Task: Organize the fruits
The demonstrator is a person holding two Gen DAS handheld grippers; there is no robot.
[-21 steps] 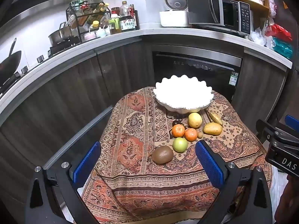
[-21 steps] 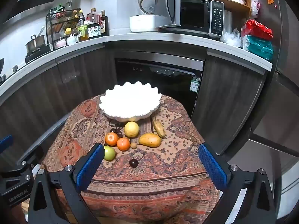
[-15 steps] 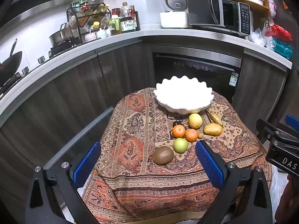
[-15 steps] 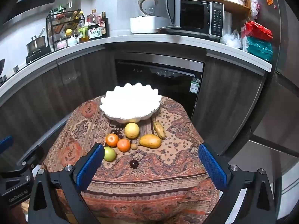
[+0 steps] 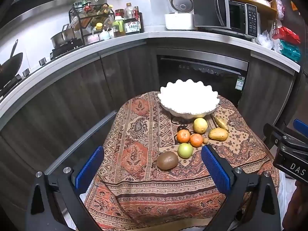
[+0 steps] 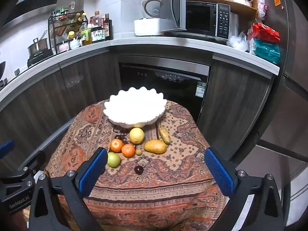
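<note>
A white scalloped bowl stands empty at the far side of a small table with a patterned cloth. In front of it lie a lemon, two oranges, a green apple, a kiwi, a mango, a small banana and a dark plum. My left gripper is open and empty, above the near edge, close to the kiwi. My right gripper is open and empty, nearest the plum.
Dark kitchen cabinets and a built-in dishwasher stand close behind the table. The counter above holds a microwave, a rice cooker, bottles and a spice rack. A fridge stands at the right.
Both grippers have crept slightly forward toward the table; the fruit and bowl have not moved. Both stay open.
</note>
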